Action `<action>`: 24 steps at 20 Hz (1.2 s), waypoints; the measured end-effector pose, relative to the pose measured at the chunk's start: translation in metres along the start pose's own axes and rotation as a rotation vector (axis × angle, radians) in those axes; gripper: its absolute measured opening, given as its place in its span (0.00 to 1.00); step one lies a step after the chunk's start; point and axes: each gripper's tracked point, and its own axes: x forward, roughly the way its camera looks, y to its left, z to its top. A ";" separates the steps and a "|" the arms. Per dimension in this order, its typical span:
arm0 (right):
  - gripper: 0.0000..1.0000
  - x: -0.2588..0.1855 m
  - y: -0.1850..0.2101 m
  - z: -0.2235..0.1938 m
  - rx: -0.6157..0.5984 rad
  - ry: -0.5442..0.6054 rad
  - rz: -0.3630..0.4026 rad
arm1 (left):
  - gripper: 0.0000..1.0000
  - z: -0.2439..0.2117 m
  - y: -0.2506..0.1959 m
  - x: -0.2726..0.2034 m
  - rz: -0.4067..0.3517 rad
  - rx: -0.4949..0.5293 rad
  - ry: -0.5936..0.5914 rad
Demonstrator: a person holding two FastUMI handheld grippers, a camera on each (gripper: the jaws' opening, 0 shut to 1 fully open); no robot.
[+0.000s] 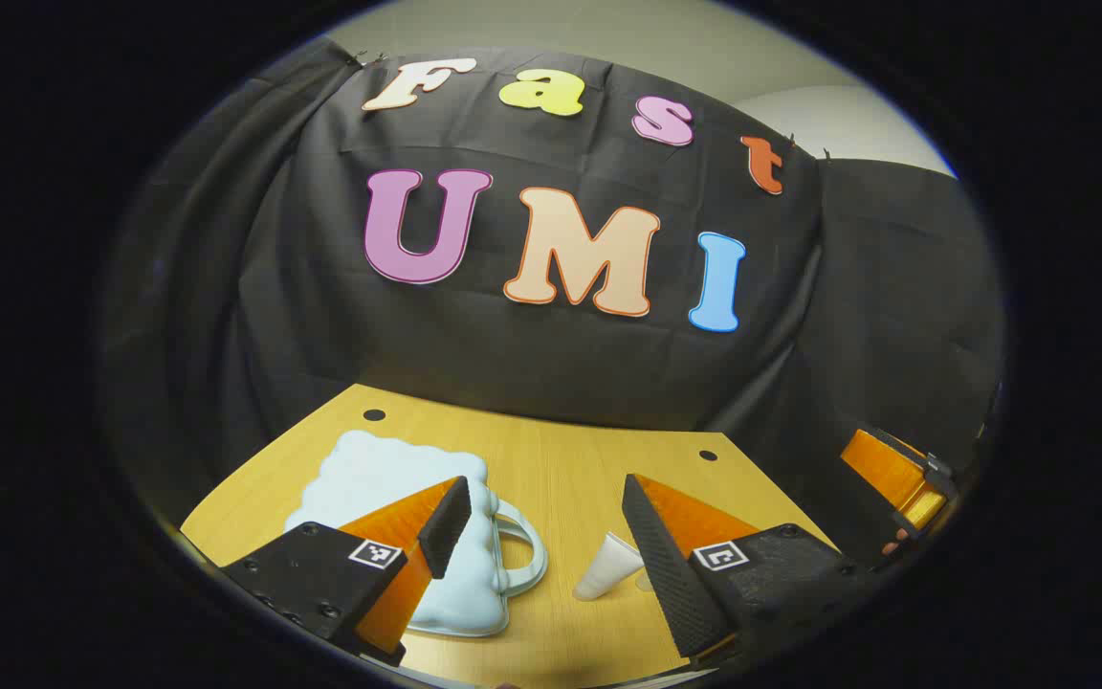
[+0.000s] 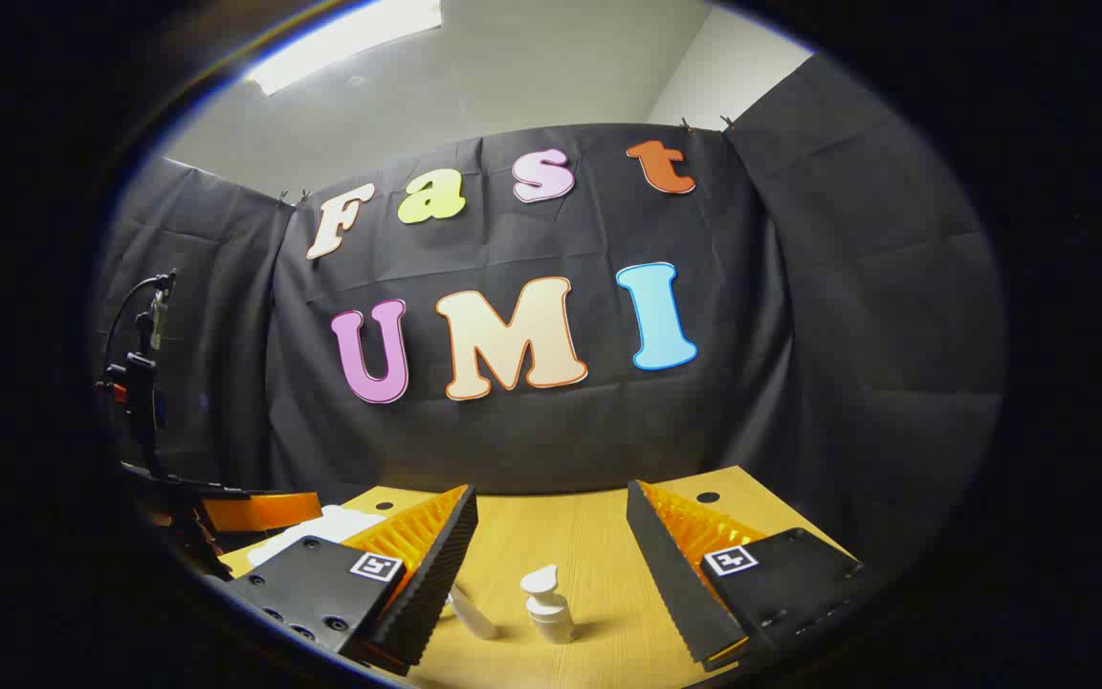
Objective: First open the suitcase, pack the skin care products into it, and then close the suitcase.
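A pale blue, cloud-shaped suitcase [image 1: 379, 474] lies shut on the wooden table [image 1: 570, 469], its handle [image 1: 530, 547] pointing right. My left gripper [image 1: 546, 484] hovers open above the table, its left finger over the suitcase's right part. A small white tube [image 1: 608, 568] lies between its fingers, lower down on the table. In the right gripper view, my right gripper [image 2: 552, 491] is open above a white pump bottle [image 2: 548, 609] standing upright and a white tube [image 2: 473, 615] lying beside it. The suitcase's edge [image 2: 317, 528] peeks out at the left.
Black cloth walls close off the table's far side and both flanks. Two small dark holes [image 1: 374, 415] mark the tabletop's far corners. The other gripper's orange body [image 1: 895, 476] hangs off the table's right edge in the left gripper view, and an orange gripper [image 2: 259, 509] sits low left in the right gripper view.
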 end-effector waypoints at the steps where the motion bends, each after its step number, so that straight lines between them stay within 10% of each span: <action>1: 0.98 0.000 0.000 -0.001 0.000 0.001 0.000 | 0.94 -0.001 0.001 0.002 0.000 -0.004 0.005; 11: 0.98 0.005 0.001 -0.007 0.009 0.021 0.011 | 0.91 -0.012 0.004 0.011 0.008 -0.001 0.059; 24: 0.98 0.006 -0.004 -0.030 0.006 0.078 0.001 | 0.94 -0.081 -0.004 0.084 -0.060 -0.030 0.524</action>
